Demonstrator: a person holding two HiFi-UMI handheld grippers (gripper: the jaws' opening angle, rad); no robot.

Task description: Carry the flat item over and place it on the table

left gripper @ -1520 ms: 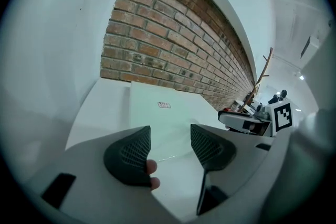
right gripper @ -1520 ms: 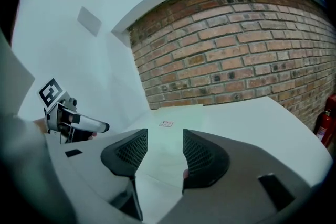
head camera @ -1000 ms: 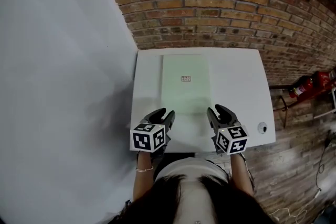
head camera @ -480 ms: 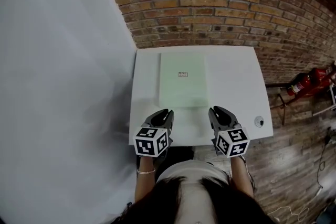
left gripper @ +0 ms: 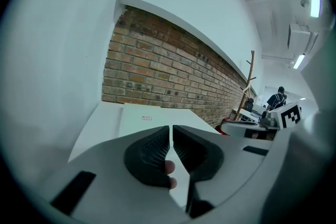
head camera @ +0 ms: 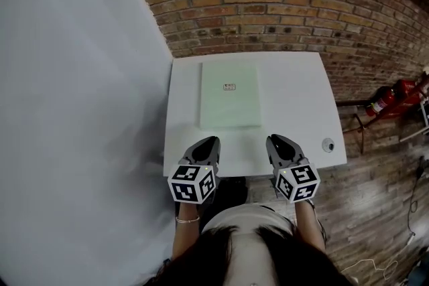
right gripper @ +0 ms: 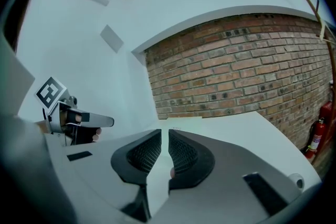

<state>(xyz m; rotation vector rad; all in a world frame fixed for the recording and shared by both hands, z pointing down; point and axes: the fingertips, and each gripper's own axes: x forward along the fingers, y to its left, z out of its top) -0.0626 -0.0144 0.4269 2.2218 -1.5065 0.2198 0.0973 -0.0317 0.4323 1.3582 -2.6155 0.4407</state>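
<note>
Head view shows the pale green flat panel [head camera: 230,96] lying on the white table [head camera: 298,104], up by the brick wall [head camera: 268,3]. Both grippers have drawn back from its near edge. The left gripper [head camera: 207,143] and right gripper [head camera: 275,141] have just been closing on nothing, and their jaws are now almost together. Placement looks finished. A small round fitting [head camera: 328,145] on the table and a fire extinguisher [head camera: 392,98] on the floor stand well aside, obstructing nothing.
</note>
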